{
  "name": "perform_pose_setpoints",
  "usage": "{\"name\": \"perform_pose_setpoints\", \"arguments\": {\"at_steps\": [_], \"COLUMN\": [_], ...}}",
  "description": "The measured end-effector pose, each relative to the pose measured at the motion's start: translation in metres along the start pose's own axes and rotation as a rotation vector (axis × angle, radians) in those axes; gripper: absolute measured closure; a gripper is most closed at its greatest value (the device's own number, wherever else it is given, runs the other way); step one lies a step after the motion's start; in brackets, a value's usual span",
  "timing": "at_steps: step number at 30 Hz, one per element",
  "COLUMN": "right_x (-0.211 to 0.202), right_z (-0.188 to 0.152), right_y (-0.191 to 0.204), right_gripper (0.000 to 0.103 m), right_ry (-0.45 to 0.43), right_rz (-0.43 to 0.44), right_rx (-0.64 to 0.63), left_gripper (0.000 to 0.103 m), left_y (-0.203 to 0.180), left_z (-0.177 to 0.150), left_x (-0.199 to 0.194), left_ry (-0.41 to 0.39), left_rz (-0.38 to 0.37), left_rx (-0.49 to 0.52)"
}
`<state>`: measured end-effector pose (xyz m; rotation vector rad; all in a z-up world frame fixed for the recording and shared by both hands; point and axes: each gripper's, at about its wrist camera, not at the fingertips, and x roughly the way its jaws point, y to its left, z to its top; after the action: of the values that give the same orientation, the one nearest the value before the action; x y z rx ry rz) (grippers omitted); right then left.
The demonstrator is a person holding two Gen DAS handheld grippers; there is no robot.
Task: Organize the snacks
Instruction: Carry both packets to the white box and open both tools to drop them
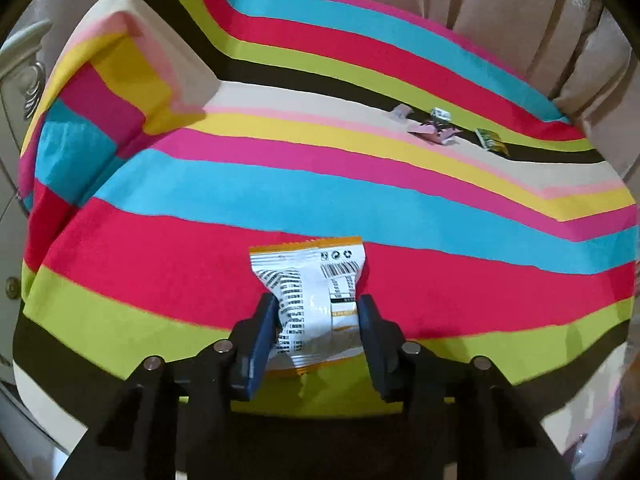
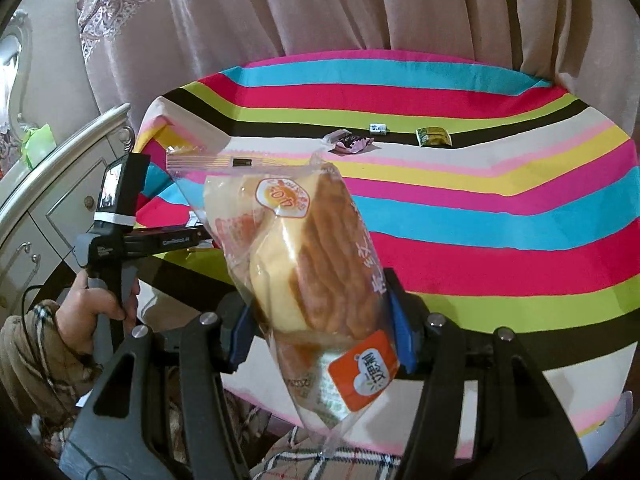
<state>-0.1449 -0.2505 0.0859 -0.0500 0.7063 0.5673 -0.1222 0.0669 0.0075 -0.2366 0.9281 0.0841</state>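
My left gripper (image 1: 317,303) is shut on a white and orange snack packet (image 1: 308,268). Its blue pads pinch the packet's crinkled sides, low over the red and green stripes of the striped tablecloth (image 1: 400,208). In the right wrist view my right gripper (image 2: 320,308) is shut on a clear bag of bread slices (image 2: 296,232). The bag stands tilted, its sealed end pointing up and to the left. Far across the table lie a pink wrapper (image 1: 434,132) (image 2: 350,142), a small white candy (image 1: 440,114) (image 2: 378,128) and a green packet (image 1: 492,142) (image 2: 434,136).
A raised, cloth-covered block (image 1: 132,80) stands at the table's far left corner. Beige curtains (image 2: 320,8) hang right behind the table. A white dresser (image 2: 48,200) stands to the left. A hand (image 2: 80,320) grips the left tool's handle beside it.
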Motion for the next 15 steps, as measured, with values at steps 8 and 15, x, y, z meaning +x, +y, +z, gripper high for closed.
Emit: {"name": "perform_pose_setpoints", "arguments": {"at_steps": [8, 15], "right_x": [-0.038, -0.094], "right_z": [0.0, 0.004], "right_y": [0.005, 0.016], "right_gripper": [0.043, 0.043], "right_ry": [-0.122, -0.331], "right_rz": [-0.007, -0.009], "right_rx": [0.032, 0.015], "left_gripper": [0.062, 0.061], "left_y": [-0.031, -0.063], "left_z": [0.004, 0.003], "left_x": [-0.088, -0.155], "left_ry": [-0.21, -0.431], "left_rz": [0.042, 0.05], "left_rx": [0.152, 0.225]}}
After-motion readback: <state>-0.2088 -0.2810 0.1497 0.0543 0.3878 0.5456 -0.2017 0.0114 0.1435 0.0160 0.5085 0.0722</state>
